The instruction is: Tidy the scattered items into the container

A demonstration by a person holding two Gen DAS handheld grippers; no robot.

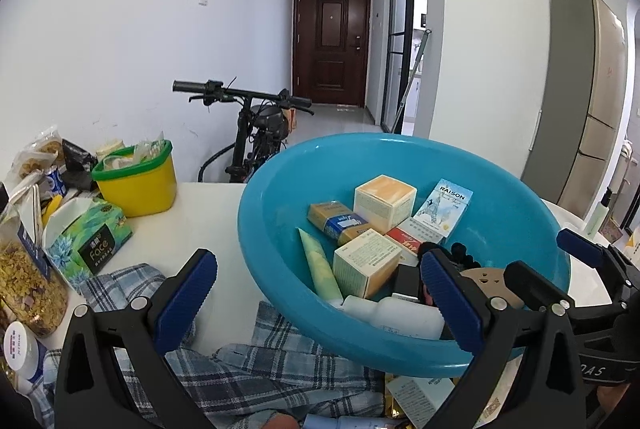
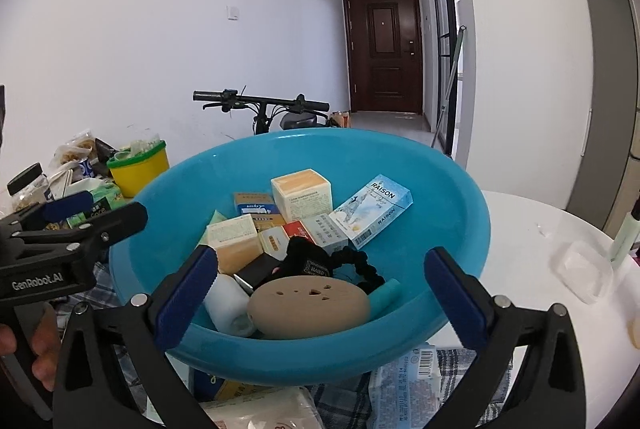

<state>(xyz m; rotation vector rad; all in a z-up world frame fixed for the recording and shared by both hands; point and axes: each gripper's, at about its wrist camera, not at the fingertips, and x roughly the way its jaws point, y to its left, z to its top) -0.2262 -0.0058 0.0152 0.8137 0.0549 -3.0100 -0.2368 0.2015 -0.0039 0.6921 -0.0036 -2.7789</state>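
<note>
A blue plastic basin (image 1: 500,197) (image 2: 432,189) stands on a white table and holds several small boxes, a RAISON pack (image 2: 374,211), a green tube (image 1: 318,265), a white bottle (image 1: 394,315), a tan perforated oval (image 2: 308,307) and a black scrunchie (image 2: 356,265). My left gripper (image 1: 320,303) is open and empty at the basin's near left rim. My right gripper (image 2: 322,299) is open and empty just over the near rim. Each gripper shows at the edge of the other's view, the right one (image 1: 552,265) and the left one (image 2: 92,213).
A plaid cloth (image 1: 256,361) lies under the basin's near side with packets (image 2: 404,385) and a box (image 1: 420,397) on it. A yellow tub (image 1: 138,179), tissue pack (image 1: 94,239) and jars stand left. A clear lid (image 2: 582,271) lies right. A bicycle (image 1: 256,121) stands behind.
</note>
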